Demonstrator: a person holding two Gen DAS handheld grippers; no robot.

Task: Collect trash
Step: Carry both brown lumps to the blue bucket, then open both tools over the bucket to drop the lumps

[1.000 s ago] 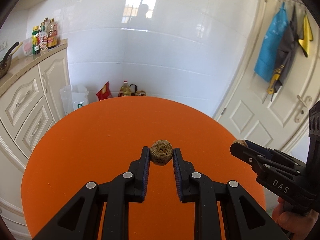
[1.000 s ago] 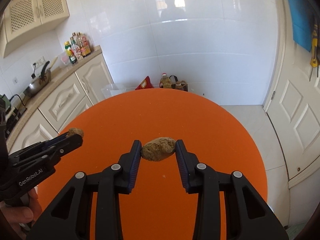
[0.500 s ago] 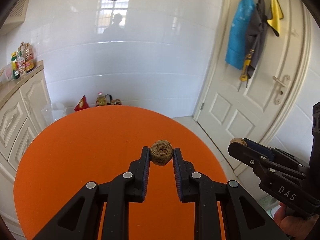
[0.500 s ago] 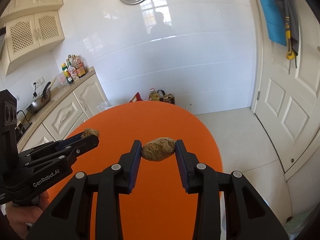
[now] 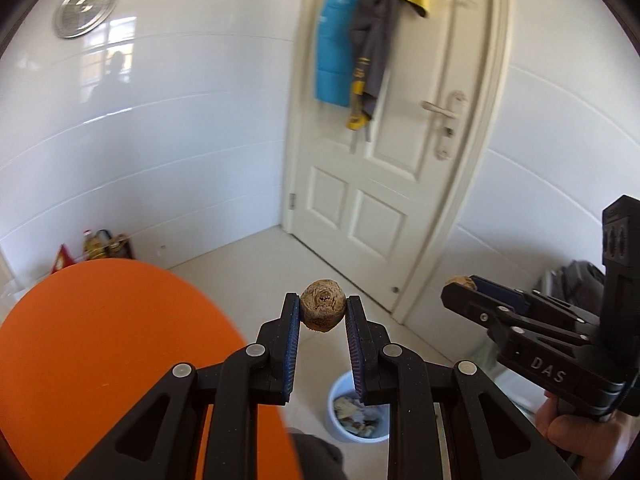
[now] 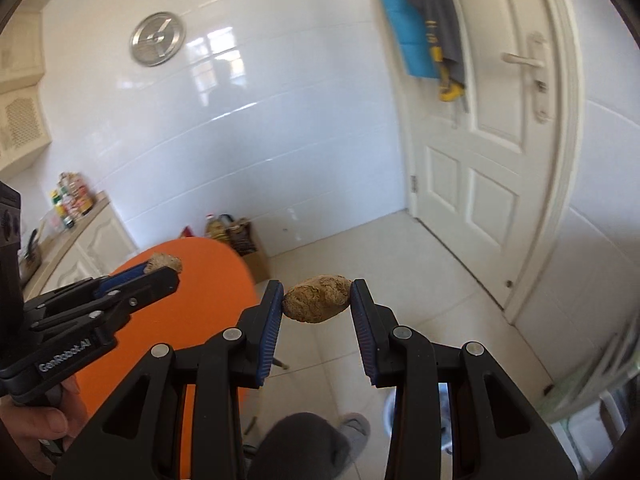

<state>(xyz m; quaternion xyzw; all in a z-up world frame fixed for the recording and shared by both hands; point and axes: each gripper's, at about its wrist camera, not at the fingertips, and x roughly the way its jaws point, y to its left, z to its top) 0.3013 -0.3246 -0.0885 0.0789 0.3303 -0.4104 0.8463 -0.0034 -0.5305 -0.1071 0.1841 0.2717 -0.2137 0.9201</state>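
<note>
White-tiled kitchen with an orange round table [image 5: 100, 340] and a white panelled door [image 5: 400, 160]; one white bin [image 5: 340, 420] stands on the floor beside the table. Two brown lumps: the left gripper [image 5: 322, 316] clamps the round lump [image 5: 322, 311], the right gripper [image 6: 317, 300] clamps the oblong lump [image 6: 318, 298], both past the table's edge

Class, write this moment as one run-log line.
left tongs: shut on round lump | right tongs: shut on oval lump | bin: on floor below, holds scraps

Both grippers' jaws clamped, loaded
</note>
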